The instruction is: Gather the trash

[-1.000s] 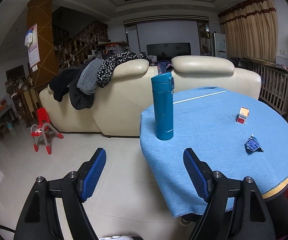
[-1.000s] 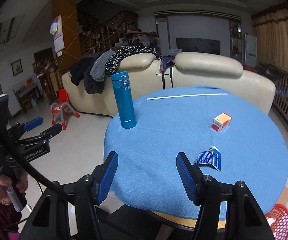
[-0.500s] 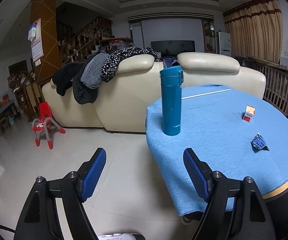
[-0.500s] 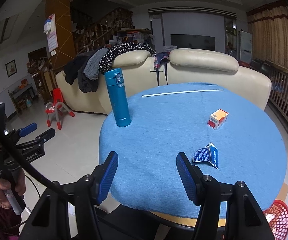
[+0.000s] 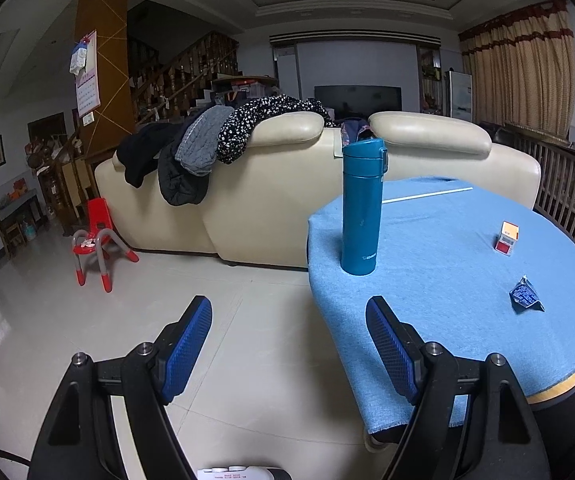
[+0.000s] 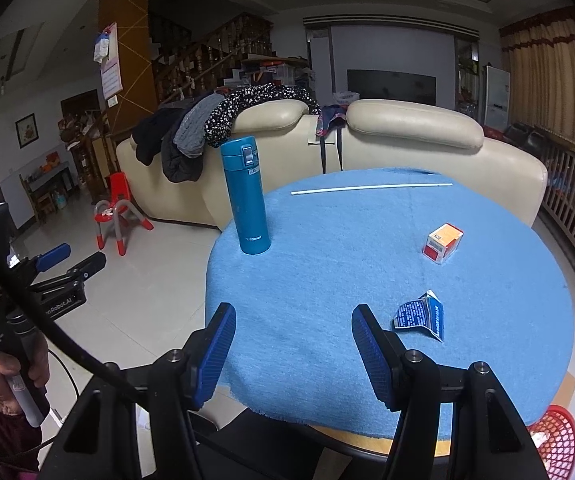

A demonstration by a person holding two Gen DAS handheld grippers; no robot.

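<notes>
Both grippers, right gripper [image 6: 292,338] and left gripper [image 5: 288,338], hover with fingers spread and empty; the crumpled wrapper [image 6: 421,316] lies on the tabletop [image 6: 327,280] at two o'clock of the right fingers, where a flat pinch might snag the cloth instead.

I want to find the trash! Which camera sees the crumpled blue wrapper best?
The right wrist view: the crumpled blue wrapper lies close and large, its print showing. The left wrist view shows it smaller, near the right edge.
</notes>
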